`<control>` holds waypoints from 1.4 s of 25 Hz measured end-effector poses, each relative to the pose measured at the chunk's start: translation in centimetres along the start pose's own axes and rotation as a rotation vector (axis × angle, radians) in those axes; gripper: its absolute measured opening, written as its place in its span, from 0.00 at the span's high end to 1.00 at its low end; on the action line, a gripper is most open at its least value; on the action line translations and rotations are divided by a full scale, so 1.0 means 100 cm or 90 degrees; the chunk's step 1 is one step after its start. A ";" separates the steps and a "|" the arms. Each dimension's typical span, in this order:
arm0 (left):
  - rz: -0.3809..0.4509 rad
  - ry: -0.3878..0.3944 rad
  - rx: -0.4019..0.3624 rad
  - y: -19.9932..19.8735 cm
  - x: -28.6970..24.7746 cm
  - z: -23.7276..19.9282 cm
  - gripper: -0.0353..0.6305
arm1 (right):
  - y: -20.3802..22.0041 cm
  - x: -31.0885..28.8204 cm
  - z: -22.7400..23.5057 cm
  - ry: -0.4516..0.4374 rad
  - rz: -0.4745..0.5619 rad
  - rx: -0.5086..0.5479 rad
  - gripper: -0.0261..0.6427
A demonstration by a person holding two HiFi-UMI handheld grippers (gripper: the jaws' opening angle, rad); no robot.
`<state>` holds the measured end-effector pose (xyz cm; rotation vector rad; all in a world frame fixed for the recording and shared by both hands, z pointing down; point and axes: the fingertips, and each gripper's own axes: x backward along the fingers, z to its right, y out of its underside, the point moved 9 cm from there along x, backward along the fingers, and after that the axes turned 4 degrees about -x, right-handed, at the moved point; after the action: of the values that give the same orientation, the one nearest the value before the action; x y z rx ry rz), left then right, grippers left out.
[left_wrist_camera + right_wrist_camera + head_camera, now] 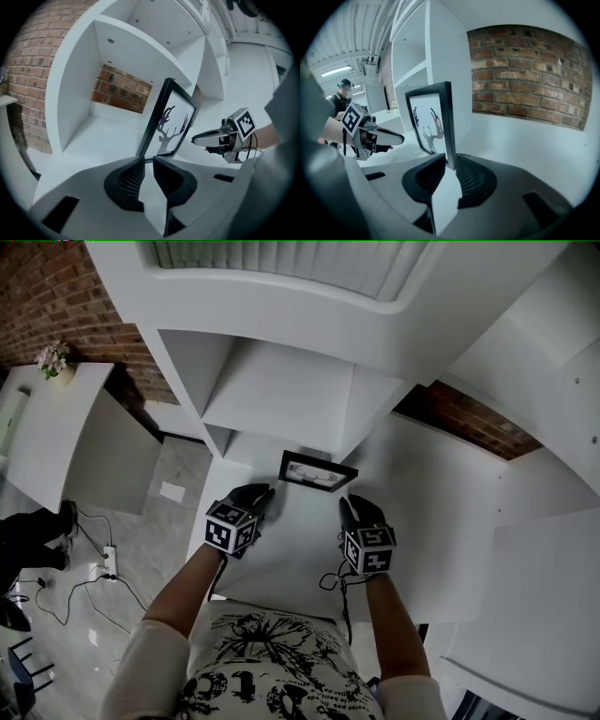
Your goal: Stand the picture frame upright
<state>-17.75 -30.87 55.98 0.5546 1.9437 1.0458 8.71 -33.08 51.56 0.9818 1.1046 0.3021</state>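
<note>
Head view catches the picture frame (319, 471) steeply from above: top edge and a sliver of print, while its foot and back are out of sight. It stands close to upright on the white tabletop (291, 559), before the shelf unit (281, 399). Left tool (146, 158) pinches its lower corner, jaws narrow. Right tool (449, 165) clamps the opposite side edge, hiding the base. Brick wall (525, 75) beyond; cables (84, 577) trail across the floor (169, 517).

Black picture frame (317, 472), white shelf (281, 390)
</note>
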 end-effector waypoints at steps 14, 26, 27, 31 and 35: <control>0.156 0.028 -0.089 -0.031 0.089 0.089 0.94 | 0.006 0.101 -0.062 -0.079 0.140 0.070 0.95; 0.231 0.061 -0.148 -0.062 0.159 0.159 0.94 | -0.011 0.179 -0.093 -0.094 0.248 0.080 0.96; 0.231 0.054 -0.154 -0.063 0.163 0.160 0.94 | -0.011 0.182 -0.094 -0.092 0.251 0.083 0.96; 0.242 0.035 -0.155 -0.066 0.175 0.160 0.94 | -0.014 0.189 -0.099 -0.086 0.261 0.090 0.96; 0.251 0.025 -0.149 -0.067 0.181 0.157 0.94 | -0.016 0.191 -0.104 -0.093 0.265 0.099 0.96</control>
<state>-14.61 -14.79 37.27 0.8088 1.7504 1.5175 8.23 -16.33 37.62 1.3526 0.7930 0.4780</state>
